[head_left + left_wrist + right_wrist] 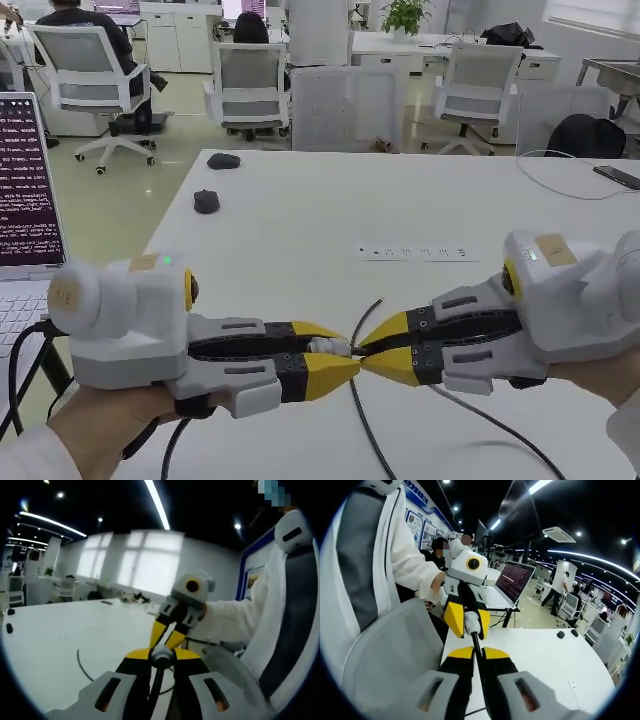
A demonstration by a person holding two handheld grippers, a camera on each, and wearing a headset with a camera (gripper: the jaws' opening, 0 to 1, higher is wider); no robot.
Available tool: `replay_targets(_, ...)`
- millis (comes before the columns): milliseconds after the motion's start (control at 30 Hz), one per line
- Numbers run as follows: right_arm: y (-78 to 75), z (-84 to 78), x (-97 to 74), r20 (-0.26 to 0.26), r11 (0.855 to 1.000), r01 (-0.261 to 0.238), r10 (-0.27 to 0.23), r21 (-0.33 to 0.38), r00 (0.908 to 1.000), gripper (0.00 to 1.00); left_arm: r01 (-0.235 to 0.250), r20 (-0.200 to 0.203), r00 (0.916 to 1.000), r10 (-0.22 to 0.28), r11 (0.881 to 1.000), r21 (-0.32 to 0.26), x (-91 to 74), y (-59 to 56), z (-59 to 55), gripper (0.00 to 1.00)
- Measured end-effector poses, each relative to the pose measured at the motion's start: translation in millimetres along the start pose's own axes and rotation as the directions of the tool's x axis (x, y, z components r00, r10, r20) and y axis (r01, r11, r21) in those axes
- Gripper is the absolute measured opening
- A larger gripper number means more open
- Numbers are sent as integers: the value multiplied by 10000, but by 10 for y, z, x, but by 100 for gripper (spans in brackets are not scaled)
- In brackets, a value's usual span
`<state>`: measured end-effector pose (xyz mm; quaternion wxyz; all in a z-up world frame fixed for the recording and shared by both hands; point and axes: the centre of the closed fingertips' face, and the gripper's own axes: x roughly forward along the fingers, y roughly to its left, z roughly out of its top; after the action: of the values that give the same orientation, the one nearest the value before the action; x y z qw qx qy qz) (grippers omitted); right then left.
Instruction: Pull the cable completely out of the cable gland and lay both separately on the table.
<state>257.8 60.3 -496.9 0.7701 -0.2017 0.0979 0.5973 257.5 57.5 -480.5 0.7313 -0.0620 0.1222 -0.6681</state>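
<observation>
Right, over on the left a laptop (25, 190) sits open beyond the table's left edge, and two dark mice (206, 201) lie towards the far left corner of the white table (300, 230). Coming in from the left, the left gripper (335, 358) is above the near edge with its yellow jaws clenched on the cable gland (328, 347), a small pale fitting pinched right at the tips. In the left gripper view the gland sits squarely between those jaws, with a black lead running back down between them. Meeting it tip to tip from the right is the right gripper (372, 352), jaws squeezed tight on the black cable (365, 425) just beside the gland. The right gripper view shows a short stretch of cable bridging from its own jaws to the gland. From the meeting point the cable loops up a little, then trails down over the tabletop towards the near edge, with another run heading off to the near right.
</observation>
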Motion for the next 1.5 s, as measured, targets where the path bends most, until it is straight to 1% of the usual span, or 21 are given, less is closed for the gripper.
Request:
replay_targets(333, 22, -66, 8, -162, 9999, -27, 29, 124, 9999, 3, -12, -182, 9998, 12, 10000, -13, 18, 3, -49, 17)
replay_targets(433, 22, -118, 6, -283, 9999, -35, 39, 131, 9996, 3, -43, -243, 9997, 43, 10000, -21, 8, 13, -63, 17)
replay_targets(800, -15, -349, -102, -568, 9973, 240, -201, 689, 9982, 3, -242, -214, 9995, 241, 9997, -67, -93, 63, -53, 17)
replay_targets(833, -17, -380, -118, -597, 9961, 287, -238, 836, 9979, 3, -256, -214, 9994, 255, 9996, -79, -99, 65, -53, 17)
replay_targets(1100, -8, -547, -194, -814, 9903, 538, -435, 1280, 9957, 4, -334, -289, 9990, 331, 9994, -110, -144, 82, -72, 17)
replay_targets(1167, -8, -586, -210, -851, 9866, 625, -501, 1509, 9951, 4, -346, -273, 9990, 342, 9993, -153, -148, 90, -72, 17)
replay_targets(1500, 11, -572, -245, -818, 9802, 807, -668, 1810, 9944, 5, -218, -237, 9995, 214, 9996, -152, -124, 36, -39, 17)
